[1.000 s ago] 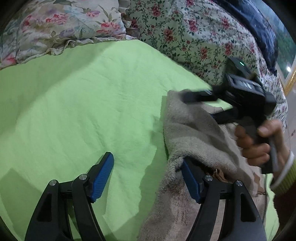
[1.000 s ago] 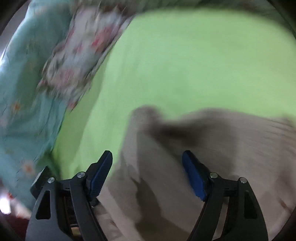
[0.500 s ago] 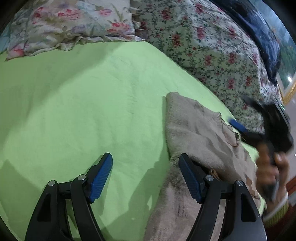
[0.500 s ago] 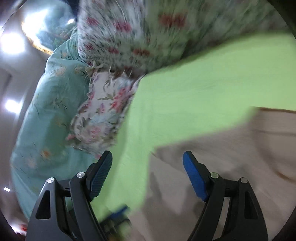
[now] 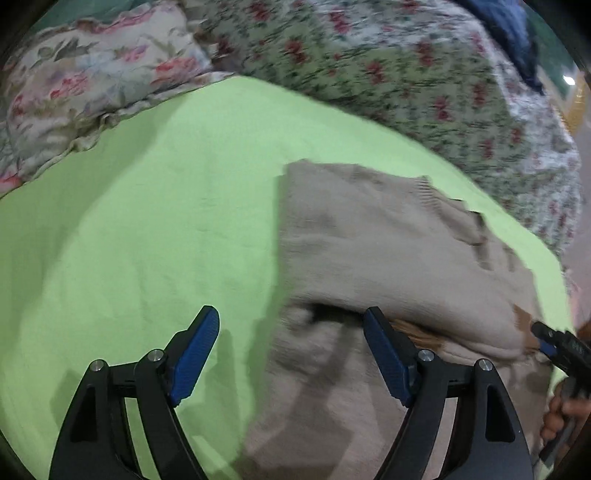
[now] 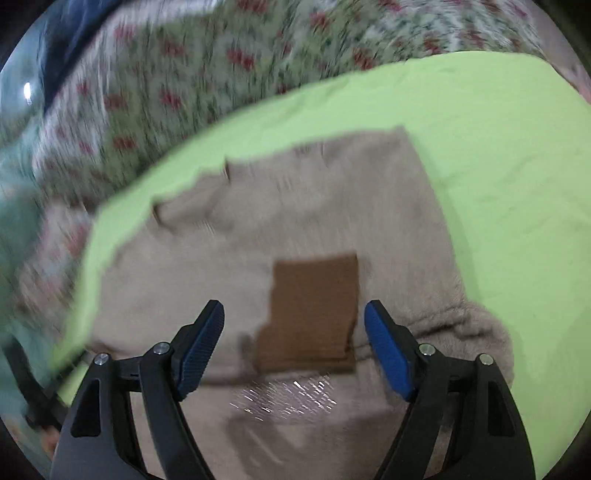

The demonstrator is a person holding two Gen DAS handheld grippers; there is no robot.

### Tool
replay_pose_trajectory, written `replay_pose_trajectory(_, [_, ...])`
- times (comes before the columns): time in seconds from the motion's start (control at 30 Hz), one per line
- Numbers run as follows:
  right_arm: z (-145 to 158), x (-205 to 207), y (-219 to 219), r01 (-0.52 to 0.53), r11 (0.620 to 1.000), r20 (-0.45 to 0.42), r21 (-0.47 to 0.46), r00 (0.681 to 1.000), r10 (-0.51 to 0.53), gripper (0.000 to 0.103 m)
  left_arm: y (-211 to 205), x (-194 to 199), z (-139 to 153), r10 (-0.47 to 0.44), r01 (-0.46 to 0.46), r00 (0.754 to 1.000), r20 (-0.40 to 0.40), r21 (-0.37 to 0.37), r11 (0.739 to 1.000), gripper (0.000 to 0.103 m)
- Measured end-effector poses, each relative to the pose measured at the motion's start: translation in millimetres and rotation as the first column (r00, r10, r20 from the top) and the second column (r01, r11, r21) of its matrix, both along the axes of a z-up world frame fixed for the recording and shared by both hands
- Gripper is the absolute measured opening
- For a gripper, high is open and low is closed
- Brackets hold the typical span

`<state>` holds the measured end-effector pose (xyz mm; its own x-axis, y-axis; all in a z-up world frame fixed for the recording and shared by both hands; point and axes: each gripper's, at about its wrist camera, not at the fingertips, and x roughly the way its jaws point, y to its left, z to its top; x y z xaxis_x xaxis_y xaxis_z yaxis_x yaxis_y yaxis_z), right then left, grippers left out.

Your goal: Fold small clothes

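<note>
A beige knit sweater lies folded on the green sheet, its upper layer doubled over the lower. My left gripper hovers at the sweater's left edge. Its jaws are opening, with nothing pinched; one finger is over the sheet, the other over the knit. In the right wrist view the sweater shows a brown patch and a glittery spot below it. My right gripper hangs above that patch, jaws closing a little but wide apart and holding nothing. Its tip and a hand show at the left view's right edge.
A floral pillow lies at the far left of the bed. A flowered quilt runs along the back and right, with dark blue fabric behind it. Bare green sheet stretches to the sweater's right in the right wrist view.
The right gripper swung fast from the sweater's far end round to its near right side and now faces the brown patch. The left gripper rose slightly and its jaws widened.
</note>
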<state>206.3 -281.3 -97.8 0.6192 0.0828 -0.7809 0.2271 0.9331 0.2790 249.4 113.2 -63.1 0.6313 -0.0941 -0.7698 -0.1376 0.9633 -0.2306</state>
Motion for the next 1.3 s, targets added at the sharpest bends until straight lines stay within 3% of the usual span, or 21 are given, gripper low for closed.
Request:
replay_pose_trajectory(0.07, [-6, 4, -1, 0.021, 1.0, -0.016, -0.008, 1.0, -0.021, 0.07, 4, 2, -10, -0.001, 0.002, 0.999, -0.041, 0.017, 1.0, 0.081])
replay_pose_trajectory(0.1, [-9, 7, -1, 0.02, 1.0, -0.019, 0.015, 1.0, -0.019, 0.059, 8, 0, -15, -0.002, 0.003, 0.999, -0.054, 0.016, 1.0, 0.081])
replay_pose_trajectory(0.2, [-14, 15, 0, -0.013, 0.997, -0.045, 0.074, 0.999, 0.017, 0.009, 9, 1, -19, -0.011, 0.013, 0.998, -0.059, 0.036, 0.999, 0.081])
replay_pose_trajectory(0.27, [6, 11, 6, -0.034, 0.996, 0.014, 0.078, 0.999, 0.033, 0.008, 7, 5, -15, 0.005, -0.001, 0.998, -0.064, 0.069, 0.998, 0.081])
replay_pose_trajectory(0.33, [46, -7, 11, -0.072, 0.991, 0.166, 0.112, 0.985, 0.053, 0.008, 9, 9, -12, 0.048, -0.042, 0.997, -0.067, 0.09, 0.995, 0.082])
replay_pose_trajectory(0.4, [71, -23, 9, -0.063, 0.995, 0.234, 0.081, 0.971, 0.042, 0.008, 15, 11, -15, 0.071, -0.067, 0.994, -0.08, 0.059, 0.996, 0.082])
replay_pose_trajectory(0.5, [61, -22, 2, -0.033, 0.999, 0.175, 0.004, 0.984, 0.031, 0.008, 15, 7, -17, 0.079, -0.075, 0.995, -0.067, 0.063, 0.995, 0.082])
replay_pose_trajectory(0.53, [41, -13, -3, -0.034, 0.999, 0.096, 0.006, 0.995, 0.033, 0.009, 14, 6, -17, 0.078, -0.073, 0.995, -0.067, 0.075, 0.995, 0.082])
replay_pose_trajectory(0.6, [19, -7, -7, -0.014, 1.0, 0.032, -0.003, 0.999, 0.015, 0.01, 16, 8, -18, 0.077, -0.072, 0.994, -0.072, 0.059, 0.996, 0.083])
replay_pose_trajectory(0.67, [-3, -2, -7, 0.002, 0.995, -0.059, -0.1, 0.998, -0.008, 0.01, 21, 8, -18, 0.076, -0.074, 0.994, -0.077, 0.033, 0.997, 0.083])
replay_pose_trajectory(0.7, [-5, -2, -10, 0.01, 0.995, -0.07, -0.098, 0.997, -0.017, 0.01, 22, 8, -17, 0.071, -0.068, 0.994, -0.084, 0.03, 0.997, 0.083])
replay_pose_trajectory(0.87, [28, -37, -21, 0.045, 0.998, 0.011, -0.035, 0.999, -0.045, 0.014, 25, -15, -5, 0.032, -0.027, 0.994, -0.102, 0.047, 0.999, 0.082])
replay_pose_trajectory(0.93, [45, -61, -22, 0.039, 0.999, 0.05, -0.003, 0.998, -0.038, 0.027, 28, -32, 1, 0.019, -0.017, 0.995, -0.1, 0.018, 1.0, 0.082])
replay_pose_trajectory(1.03, [57, -95, -28, 0.037, 0.999, 0.065, 0.015, 0.997, -0.038, 0.034, 32, -65, 8, -0.005, -0.001, 0.995, -0.103, -0.054, 0.999, 0.082])
replay_pose_trajectory(1.17, [54, -137, -35, 0.052, 0.997, 0.048, 0.053, 0.997, -0.054, 0.04, 23, -107, 14, -0.059, 0.048, 0.992, -0.11, -0.101, 0.994, 0.082])
replay_pose_trajectory(1.3, [52, -178, -39, 0.054, 0.997, 0.034, 0.057, 0.998, -0.056, 0.043, 9, -147, 14, -0.099, 0.089, 0.986, -0.134, -0.076, 0.993, 0.082])
